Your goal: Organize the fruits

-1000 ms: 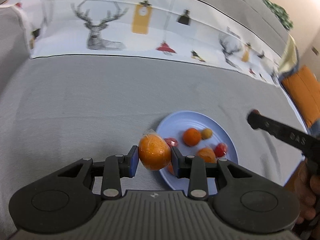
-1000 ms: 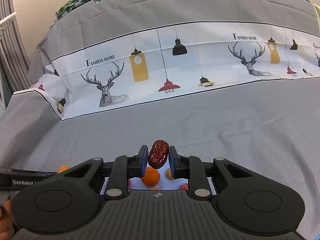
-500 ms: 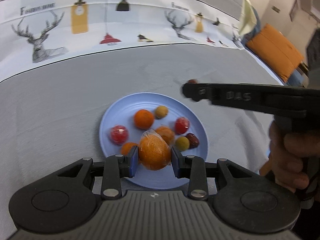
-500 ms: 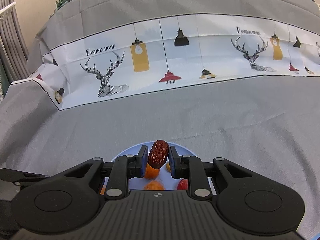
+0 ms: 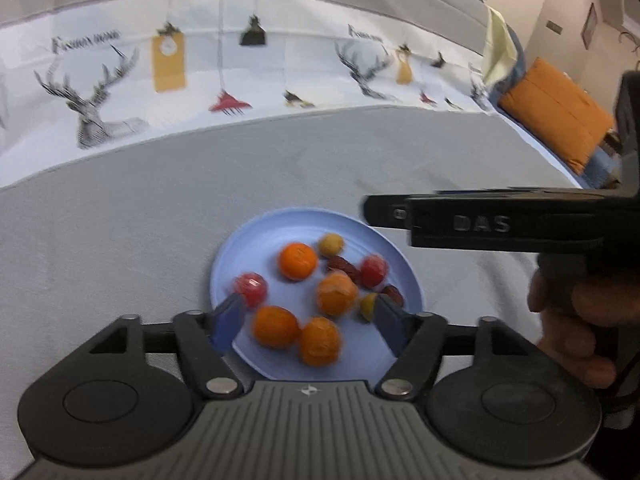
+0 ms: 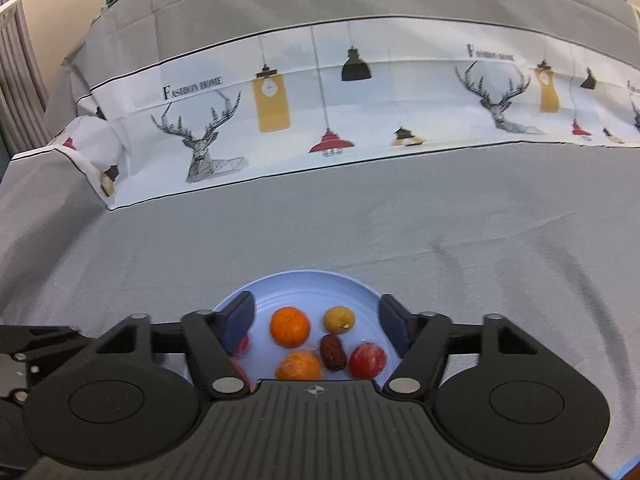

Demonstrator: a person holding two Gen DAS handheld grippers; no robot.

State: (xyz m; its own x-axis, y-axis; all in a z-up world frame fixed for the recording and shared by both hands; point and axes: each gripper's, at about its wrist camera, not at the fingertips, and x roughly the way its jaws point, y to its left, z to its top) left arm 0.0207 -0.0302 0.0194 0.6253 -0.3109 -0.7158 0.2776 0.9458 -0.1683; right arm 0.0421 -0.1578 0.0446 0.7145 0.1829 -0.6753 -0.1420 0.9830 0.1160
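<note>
A grey cloth (image 6: 360, 232) covers a wide surface, with a white printed band of deer and hanging lamps (image 6: 320, 112) running across behind it; a blue plate (image 6: 304, 284) lies on the grey part and serves as the landmark here.

The left gripper (image 5: 306, 318) hangs over the near edge of the plate with its fingers spread wide and empty. Between them lies a wrapped orange (image 5: 320, 341), on the plate's near side just beside another orange (image 5: 277, 326). The right gripper (image 6: 317, 322) is also spread wide and empty over the plate, and a dark red date (image 6: 333, 352) lies on the plate between its fingers, beside a red fruit (image 6: 368, 361) and an orange fruit (image 6: 290, 326).

From the left wrist, the right gripper shows as a black bar over the plate's far right rim, with a hand (image 5: 576, 324) on its grip. That view is motion-blurred, so the small fruits are hard to tell apart. From the right wrist, the gripper body cuts off the near half of the plate.

Half a second ago each gripper was clamped on its fruit, the left on the wrapped orange, the right on the date; both fruits now rest on the plate.
</note>
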